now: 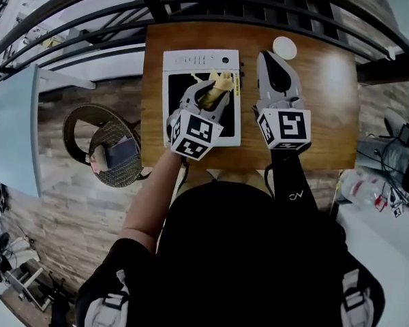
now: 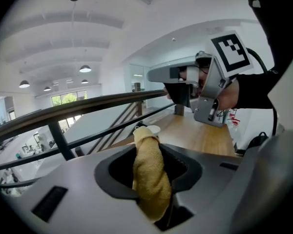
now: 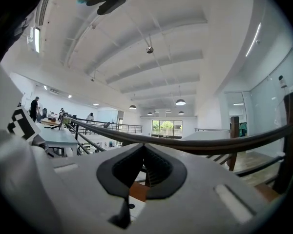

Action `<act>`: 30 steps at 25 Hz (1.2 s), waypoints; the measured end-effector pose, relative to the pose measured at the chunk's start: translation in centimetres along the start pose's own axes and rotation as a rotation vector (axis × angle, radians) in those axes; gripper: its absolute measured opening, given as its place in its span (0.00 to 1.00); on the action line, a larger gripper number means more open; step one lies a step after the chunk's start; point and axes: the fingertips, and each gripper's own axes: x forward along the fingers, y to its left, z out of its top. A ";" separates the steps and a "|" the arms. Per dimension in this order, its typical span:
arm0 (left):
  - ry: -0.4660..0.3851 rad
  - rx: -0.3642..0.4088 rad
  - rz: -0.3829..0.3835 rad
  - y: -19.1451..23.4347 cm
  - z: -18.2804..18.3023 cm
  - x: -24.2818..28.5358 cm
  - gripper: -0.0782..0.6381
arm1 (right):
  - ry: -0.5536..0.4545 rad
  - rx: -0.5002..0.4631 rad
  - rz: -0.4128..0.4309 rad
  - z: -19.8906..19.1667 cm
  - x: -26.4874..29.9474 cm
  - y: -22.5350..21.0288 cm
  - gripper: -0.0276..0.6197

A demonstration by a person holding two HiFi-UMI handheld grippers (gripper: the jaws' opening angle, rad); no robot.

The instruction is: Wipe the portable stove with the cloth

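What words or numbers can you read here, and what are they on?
Nothing reads clearly.
Portable stove: print along its top strip and a yellow label, too small to read.
Black sleeve: small white logo, too blurred to read.
Left gripper and right gripper: cubes carry square markers only, no words.

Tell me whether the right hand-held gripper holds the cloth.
No, the yellow cloth sits clamped in the left hand-held gripper, while the right hand-held gripper is shut on nothing.
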 end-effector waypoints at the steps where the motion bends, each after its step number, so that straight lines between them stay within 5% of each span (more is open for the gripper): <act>1: -0.001 0.011 -0.037 -1.5 0.2 0.6 0.29 | 0.002 0.001 -0.010 -0.1 -0.3 -0.4 0.05; 7: 0.104 0.046 -0.199 -8.1 -4.0 3.4 0.29 | 0.020 0.004 -0.033 -0.9 -1.4 -1.3 0.04; 12: 0.138 0.006 -0.176 -7.2 -6.3 2.5 0.29 | 0.031 0.010 -0.026 -1.1 -1.3 -1.4 0.05; 26: 0.245 -0.236 0.245 8.3 -16.0 -9.9 0.29 | 0.039 0.022 0.108 -1.6 2.5 3.9 0.05; 30: 0.271 -0.300 0.295 9.5 -17.6 -12.2 0.29 | 0.042 0.040 0.113 -1.9 2.7 4.2 0.05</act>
